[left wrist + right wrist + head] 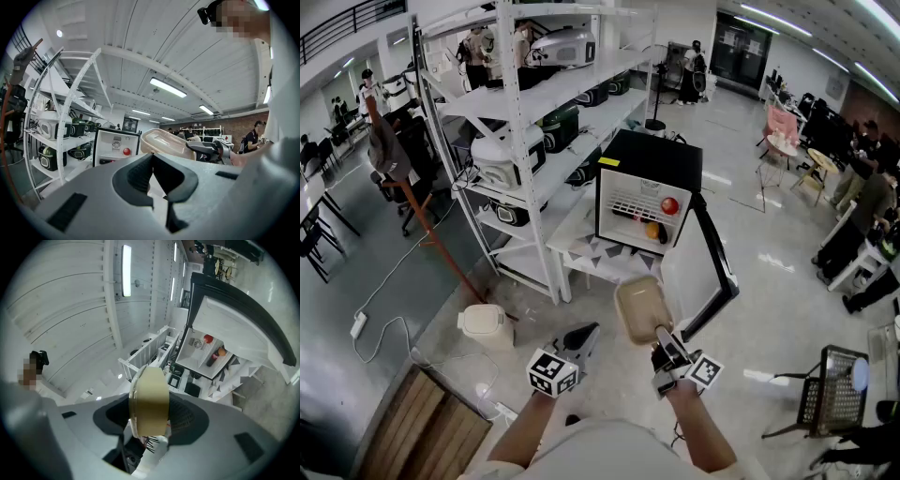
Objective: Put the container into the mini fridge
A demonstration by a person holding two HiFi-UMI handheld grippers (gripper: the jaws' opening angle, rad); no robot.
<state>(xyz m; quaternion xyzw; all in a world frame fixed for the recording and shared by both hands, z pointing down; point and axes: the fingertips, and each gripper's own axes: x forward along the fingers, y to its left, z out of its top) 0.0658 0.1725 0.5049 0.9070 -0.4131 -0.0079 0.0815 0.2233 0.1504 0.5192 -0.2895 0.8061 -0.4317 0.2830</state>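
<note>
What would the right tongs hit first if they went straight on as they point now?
Probably the white metal shelf rack beside the black mini fridge, whose open compartment lies off-line. The beige plastic container in the right tongs leads; depth is unclear.

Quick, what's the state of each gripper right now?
Left gripper: closed, nothing between its jaws.
Right gripper: closed on the beige container, holding it up.

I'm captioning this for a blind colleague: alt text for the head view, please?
The right gripper holds a beige container out toward an open mini fridge on a low white table; the left gripper, shut and empty, hovers beside it.
</note>
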